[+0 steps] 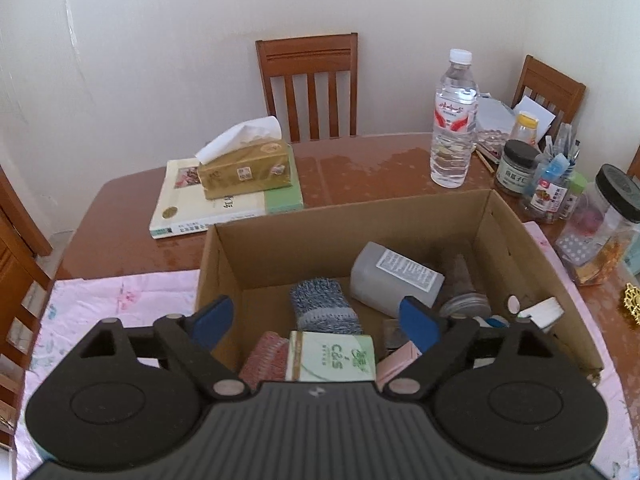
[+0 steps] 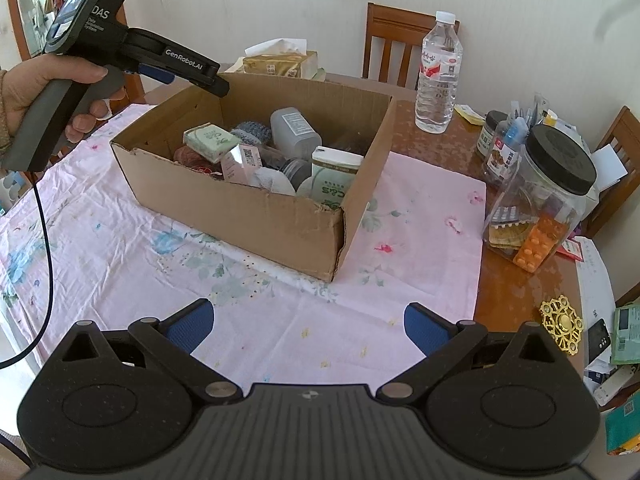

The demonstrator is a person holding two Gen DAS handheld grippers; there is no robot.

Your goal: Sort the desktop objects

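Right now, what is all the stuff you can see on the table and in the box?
cardboard box: one, brown, on the pink cloth, full of small things
cloth: one, pink with flowers, covering the near table
water bottle: one, clear, behind the box
tissue box: one, gold, on top of a book
book: one, white and green, left of the box
big jar: one, clear with black lid, right of the box
gold ornament: one, near right table edge
chairs: several, brown wood, around the table
left gripper: open, over the box
right gripper: open, over the cloth
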